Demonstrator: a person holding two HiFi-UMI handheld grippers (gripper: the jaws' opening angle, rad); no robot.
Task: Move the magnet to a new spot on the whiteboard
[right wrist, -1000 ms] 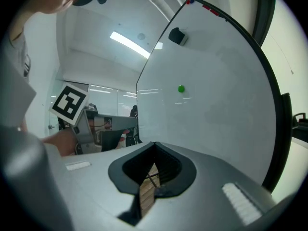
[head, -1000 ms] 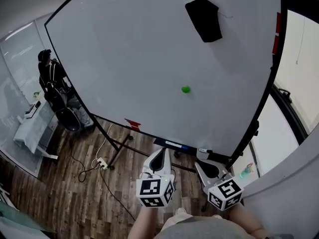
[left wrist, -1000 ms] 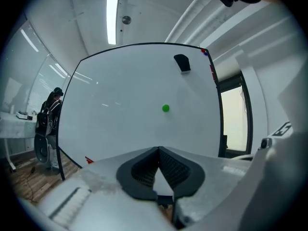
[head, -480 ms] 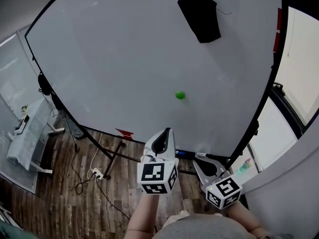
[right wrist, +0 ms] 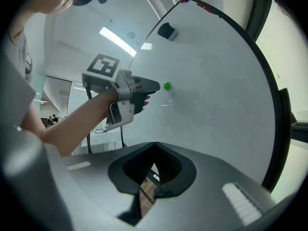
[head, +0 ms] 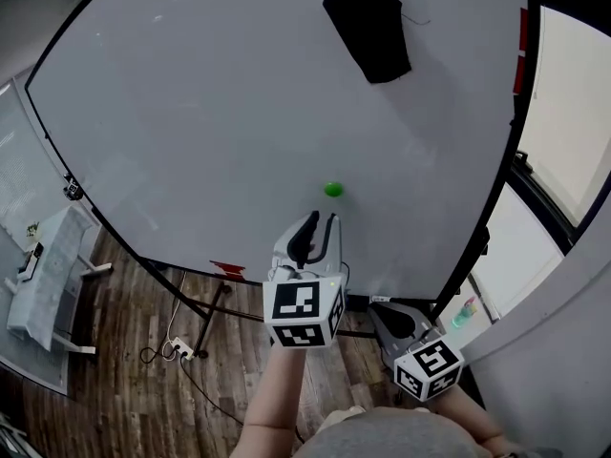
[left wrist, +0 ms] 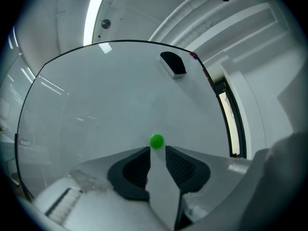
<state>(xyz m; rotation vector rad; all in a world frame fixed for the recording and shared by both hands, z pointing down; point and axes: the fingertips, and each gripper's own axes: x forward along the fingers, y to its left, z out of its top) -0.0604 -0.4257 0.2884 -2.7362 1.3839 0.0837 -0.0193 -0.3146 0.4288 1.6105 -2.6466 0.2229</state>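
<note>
- Two grippers are in play in front of one whiteboard (head: 191, 113), which stands on a wooden floor (head: 115, 389).
- Low on the board, a small red piece (head: 227, 269) sits at its bottom edge, left of the middle.
- Left gripper (head: 323, 216) – held up level and aimed at the board, its marker cube facing the head camera. Its fingers (left wrist: 132, 170) are spread with a narrow gap; they have just been opening, and nothing sits between them.
- Green magnet (head: 332, 189) – stuck on the board's lower half, a little right of the middle and well clear of every edge. It is just past the left gripper's tips and in line with the gap, not within it.
- Black eraser (head: 368, 31) clings near the board's top right corner, well apart from the magnet.
- Right gripper (head: 380, 311) hangs low by the board's bottom right corner, near the person's body; its own view shows the fingertips pressed together, holding nothing.
</note>
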